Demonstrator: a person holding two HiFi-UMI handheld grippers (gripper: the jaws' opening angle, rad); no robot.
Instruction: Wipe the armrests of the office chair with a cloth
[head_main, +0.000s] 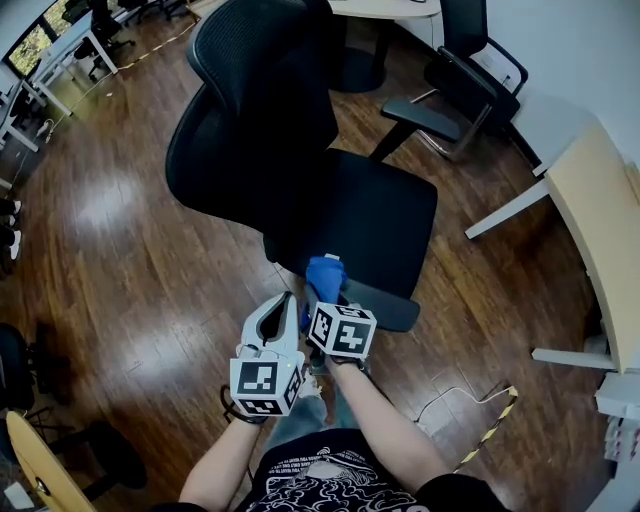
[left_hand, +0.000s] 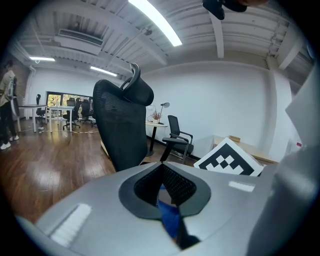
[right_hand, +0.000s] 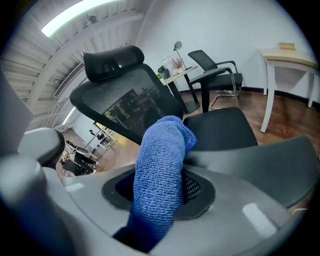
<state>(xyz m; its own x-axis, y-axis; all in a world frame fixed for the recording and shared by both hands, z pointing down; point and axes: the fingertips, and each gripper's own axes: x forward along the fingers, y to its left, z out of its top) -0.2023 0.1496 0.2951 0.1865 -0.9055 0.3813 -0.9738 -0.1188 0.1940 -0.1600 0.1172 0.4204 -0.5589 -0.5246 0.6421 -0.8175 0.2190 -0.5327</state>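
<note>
Right gripper view: jaws of the right gripper (right_hand: 162, 189) are clamped on the blue cloth (right_hand: 165, 145). A thick rolled bunch stands out past the tips. Just beyond the bunch, the grey pad of the near armrest (right_hand: 270, 160) crosses the frame toward the right. The cloth sits at the pad's left end, but I can't confirm contact.

Left gripper view: jaws of the left gripper (left_hand: 161, 174) are together at the tips. A strip of blue shows in the slit behind the tips. It may be pinched or only seen through the gap, and I can't tell which.

Head view: both grippers are side by side, close to the person's body, at the near side of the office chair (head_main: 370, 210). The right one leads, with the cloth at the armrest's end nearer the mesh backrest (head_main: 250, 100).

Key relation: from the cloth, the armrest's long axis runs off to the right and slightly toward the person. The right gripper is the nearer one and already carries the cloth.

Judgement: wiping looks barely begun. The next stroke should run rightward along the pad with the bunch pressed down. The chair may swivel under a sideways push.
</note>
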